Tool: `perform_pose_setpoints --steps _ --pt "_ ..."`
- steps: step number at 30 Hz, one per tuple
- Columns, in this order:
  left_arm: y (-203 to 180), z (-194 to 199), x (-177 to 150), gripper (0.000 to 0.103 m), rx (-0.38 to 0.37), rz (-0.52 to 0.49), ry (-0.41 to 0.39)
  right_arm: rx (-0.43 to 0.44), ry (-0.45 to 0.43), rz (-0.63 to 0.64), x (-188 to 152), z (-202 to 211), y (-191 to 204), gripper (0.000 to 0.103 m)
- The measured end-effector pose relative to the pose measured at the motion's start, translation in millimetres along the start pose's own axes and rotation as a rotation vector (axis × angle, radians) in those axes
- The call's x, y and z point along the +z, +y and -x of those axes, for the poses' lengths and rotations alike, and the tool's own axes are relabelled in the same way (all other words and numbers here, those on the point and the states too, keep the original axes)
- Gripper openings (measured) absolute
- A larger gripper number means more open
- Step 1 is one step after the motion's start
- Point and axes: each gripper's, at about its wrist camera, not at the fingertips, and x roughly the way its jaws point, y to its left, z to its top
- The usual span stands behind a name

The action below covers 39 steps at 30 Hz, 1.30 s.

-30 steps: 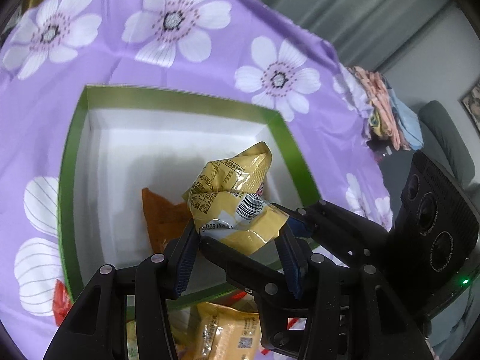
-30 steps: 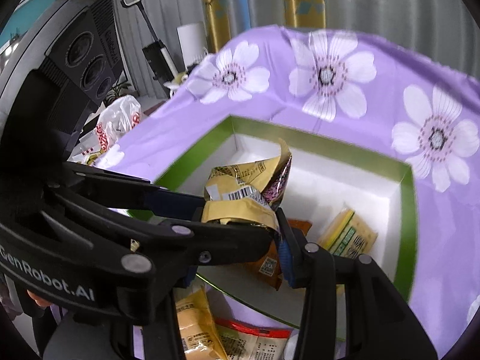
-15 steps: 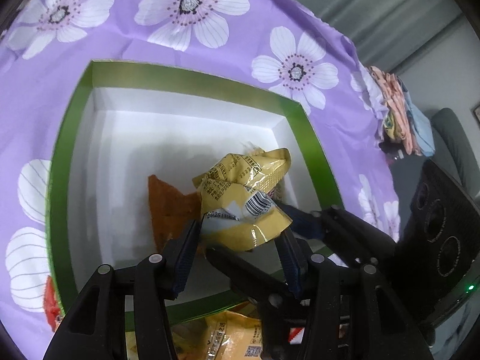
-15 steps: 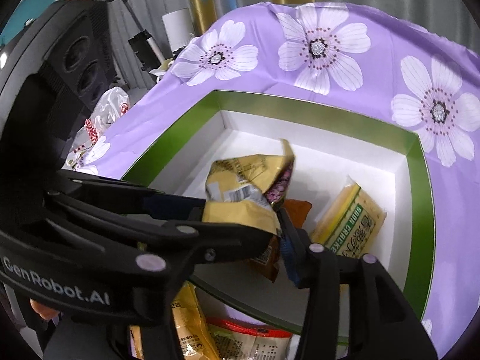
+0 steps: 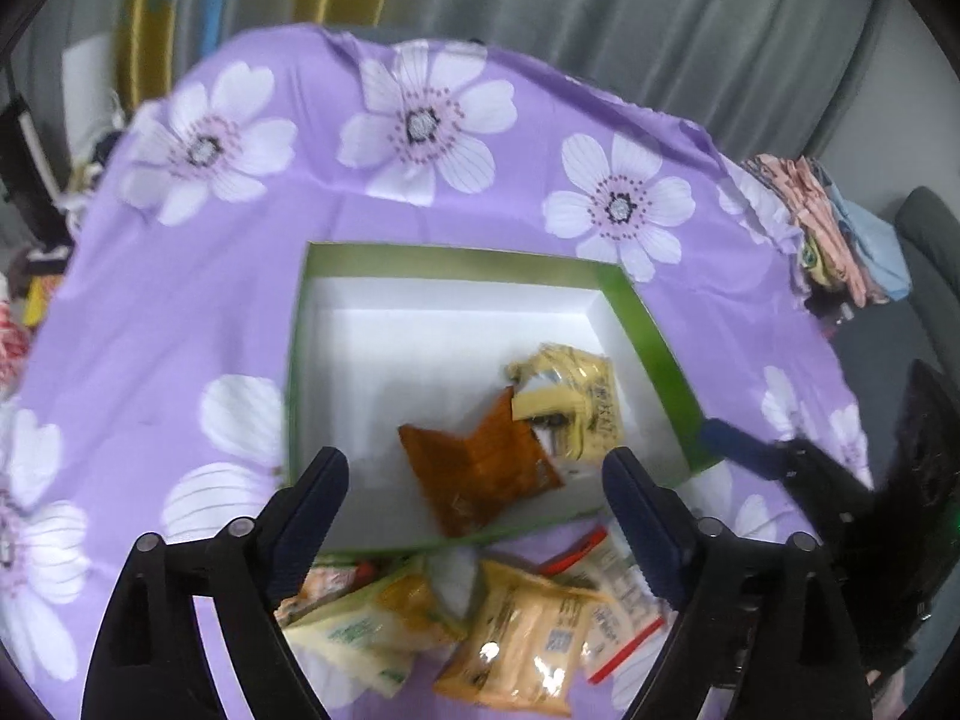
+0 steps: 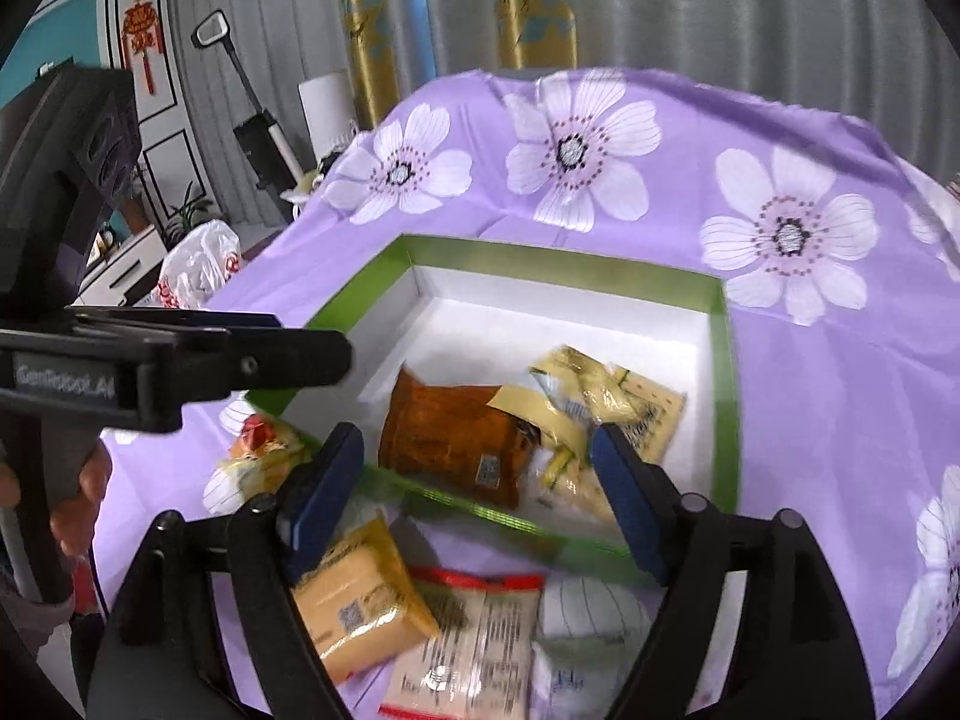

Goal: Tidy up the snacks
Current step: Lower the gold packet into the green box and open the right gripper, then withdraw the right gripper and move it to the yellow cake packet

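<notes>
A: As the catalogue stands, what does the left hand-held gripper carry?

B: Nothing. Its jaws have just been opening and now stand wide, with no packet between the blue pads. It hangs above the near edge of the green-rimmed box.

A: And the right hand-held gripper?

B: Likewise spread wide and bare; its jaws have just been opening too, and no pad touches a packet. From the right wrist view, the left tool's black body crosses the left side, with part of a person's hand below it.

A: Contents of the box?

B: Item one: an orange packet, lying flat on the white floor near the front wall. Item two: a crumpled yellow packet, just beside it and overlapping its right end, toward the box's right wall. Item three: a flat yellow-green packet under the crumpled one.

A: Outside the box?

B: On the purple flowered cloth covering the desk, in front of the box's near wall: a yellow packet, a red-edged clear packet, a white packet partly hidden, and a red and yellow one at the box's left corner. All lie loose, touching or overlapping one another.
</notes>
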Motion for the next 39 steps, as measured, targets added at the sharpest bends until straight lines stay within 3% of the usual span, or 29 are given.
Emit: perform_pose_setpoints --steps 4,10,12,18,29,39 --pt "-5 20 -11 0.087 0.021 -0.012 -0.032 0.0 -0.039 -0.018 -7 28 3 0.088" --pt "-1 48 -34 0.092 -0.016 0.011 -0.038 -0.022 -0.085 -0.054 -22 67 1 0.091" --pt "0 55 -43 0.098 -0.015 0.022 -0.04 -0.042 -0.09 -0.066 -30 78 -3 0.091" --pt "7 70 -71 0.099 -0.012 0.064 -0.032 -0.08 -0.071 -0.085 -58 100 -6 0.091" --pt "6 70 -116 0.099 -0.097 0.128 0.058 -0.054 -0.021 -0.039 -91 101 19 0.091" --pt "13 77 -145 0.099 -0.101 0.162 0.057 0.017 0.025 0.023 -95 79 52 0.091"
